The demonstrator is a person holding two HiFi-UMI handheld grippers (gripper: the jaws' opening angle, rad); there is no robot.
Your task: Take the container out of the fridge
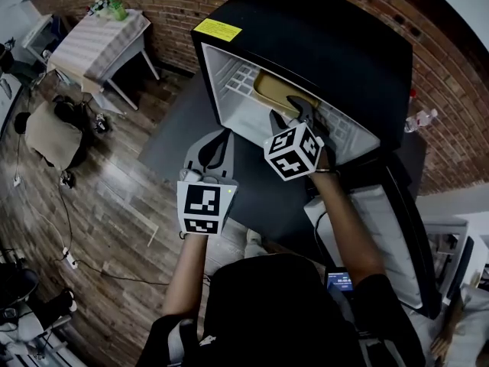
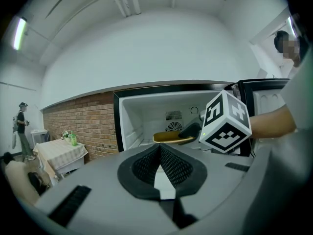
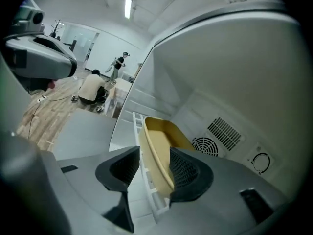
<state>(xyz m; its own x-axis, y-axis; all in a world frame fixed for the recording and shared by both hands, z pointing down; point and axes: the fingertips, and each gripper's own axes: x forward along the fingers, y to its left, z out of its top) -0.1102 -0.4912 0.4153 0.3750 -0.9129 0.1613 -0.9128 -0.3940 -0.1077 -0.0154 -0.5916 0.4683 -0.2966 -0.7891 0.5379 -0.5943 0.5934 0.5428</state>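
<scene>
1. The left tongs [image 1: 216, 142] are held shut outside the fridge [image 1: 321, 37], ribbed black pads meeting at the tip.
2. The container [image 1: 273, 90], a shallow tan oval tray, is seen on the white wire shelf [image 1: 241, 75] inside the black, white-lined fridge.
3. The right tongs [image 3: 149, 153] are spread wide, the container's rim standing between the pads. This is shown only in the right gripper view; in the head view it is covered by the marker cube [image 1: 293, 151].

We see a red brick wall [image 1: 153, 6] behind, meeting a wood plank floor [image 1: 107, 197]. A small white table [image 1: 103, 44] under a striped cloth stands beside that wall, with a beige seat [image 1: 52, 134] near it. A strip light [image 2: 19, 32] glows on the pale, curving ceiling [image 2: 156, 43]
</scene>
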